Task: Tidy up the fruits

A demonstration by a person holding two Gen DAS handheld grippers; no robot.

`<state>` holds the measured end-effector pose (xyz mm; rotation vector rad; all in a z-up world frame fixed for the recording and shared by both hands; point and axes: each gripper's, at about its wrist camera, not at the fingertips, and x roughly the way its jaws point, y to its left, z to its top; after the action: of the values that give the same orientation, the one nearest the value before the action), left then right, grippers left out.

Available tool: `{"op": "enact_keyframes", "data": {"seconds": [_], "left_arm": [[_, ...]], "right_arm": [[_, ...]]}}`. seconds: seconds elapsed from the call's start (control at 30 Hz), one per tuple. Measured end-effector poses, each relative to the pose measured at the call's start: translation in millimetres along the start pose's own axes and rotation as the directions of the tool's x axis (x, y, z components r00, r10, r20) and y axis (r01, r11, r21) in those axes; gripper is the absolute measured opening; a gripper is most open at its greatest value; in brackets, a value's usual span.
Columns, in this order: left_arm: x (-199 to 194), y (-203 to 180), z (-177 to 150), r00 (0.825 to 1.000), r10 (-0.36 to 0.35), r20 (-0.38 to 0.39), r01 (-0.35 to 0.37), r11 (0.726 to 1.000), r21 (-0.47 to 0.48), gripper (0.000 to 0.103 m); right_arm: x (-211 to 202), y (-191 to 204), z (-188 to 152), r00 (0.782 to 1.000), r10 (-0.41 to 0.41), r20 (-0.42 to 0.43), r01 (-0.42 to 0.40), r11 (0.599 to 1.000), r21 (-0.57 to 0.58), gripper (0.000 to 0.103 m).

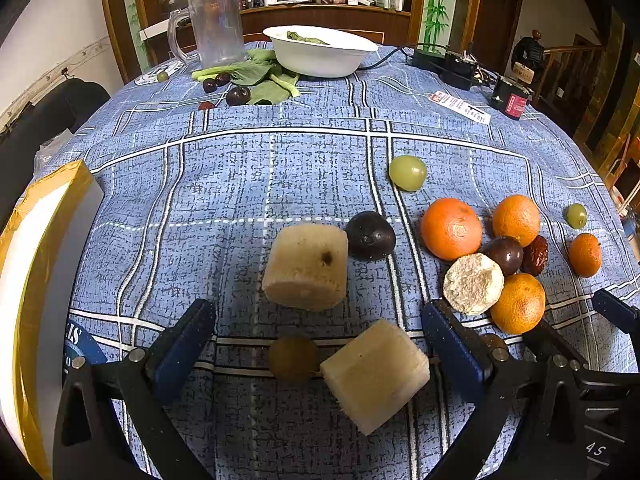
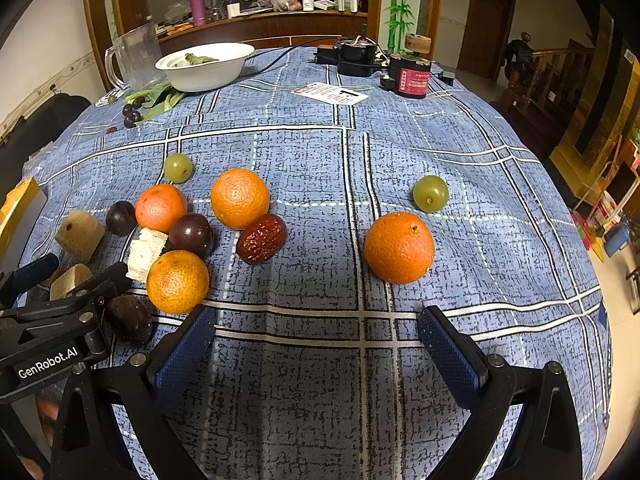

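My left gripper (image 1: 318,320) is open and empty over the blue cloth; two pale sugarcane chunks (image 1: 306,266) (image 1: 374,376) and a brownish grape (image 1: 294,358) lie between its fingers. A dark plum (image 1: 370,236) sits just beyond. To its right is a cluster of tangerines (image 1: 451,229), a plum, a red date and a third cane piece (image 1: 473,285). My right gripper (image 2: 316,326) is open and empty; a lone tangerine (image 2: 399,247) lies ahead of it, a green grape (image 2: 431,193) beyond, the red date (image 2: 261,239) and the cluster (image 2: 177,282) at left.
At the far side stand a white bowl (image 1: 320,50) with greens, a clear jug (image 1: 216,28), leafy greens with dark cherries (image 1: 238,95), and chargers with cables (image 2: 356,56). A yellow-edged white box (image 1: 24,280) stands at the left table edge. A green grape (image 1: 407,173) lies mid-table.
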<state>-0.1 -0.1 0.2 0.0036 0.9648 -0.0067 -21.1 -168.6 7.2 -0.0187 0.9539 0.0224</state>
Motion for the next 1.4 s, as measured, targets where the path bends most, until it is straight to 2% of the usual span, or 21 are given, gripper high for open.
{"op": "enact_keyframes", "data": {"seconds": [0.33,0.93,1.0,1.1,1.2,1.27,1.4], "left_arm": [[2,1,3,1.000,-0.011,-0.021,0.012,1.000,0.014,0.103],[-2,4,-2,1.000,-0.008,-0.027,0.009,1.000,0.010,0.103],[-11,10,-8,0.999,-0.026,-0.024,0.026,1.000,-0.007,0.098],[-38,24,-19,0.995,-0.095,0.017,0.095,0.995,-0.026,0.098],[-80,41,-28,0.989,-0.098,0.110,0.101,0.995,-0.020,0.099],[-112,56,-36,0.981,-0.062,0.184,0.065,0.998,-0.009,0.099],[-164,90,-49,0.964,0.023,0.266,-0.027,1.000,0.013,0.099]], "right_arm": [[-8,4,-10,0.999,-0.023,-0.047,0.025,0.999,0.045,0.102],[-9,3,-9,0.999,-0.024,-0.031,0.026,0.998,0.061,0.102],[-9,2,-10,0.999,-0.020,-0.028,0.022,0.998,0.065,0.102],[-11,0,-11,1.000,-0.009,-0.022,0.011,0.997,0.073,0.102],[-10,3,-10,0.999,-0.027,-0.031,0.029,0.998,0.056,0.102],[-10,3,-10,0.999,-0.027,-0.031,0.028,0.998,0.056,0.102],[-9,4,-9,0.999,-0.019,-0.044,0.021,0.999,0.043,0.102]]}}
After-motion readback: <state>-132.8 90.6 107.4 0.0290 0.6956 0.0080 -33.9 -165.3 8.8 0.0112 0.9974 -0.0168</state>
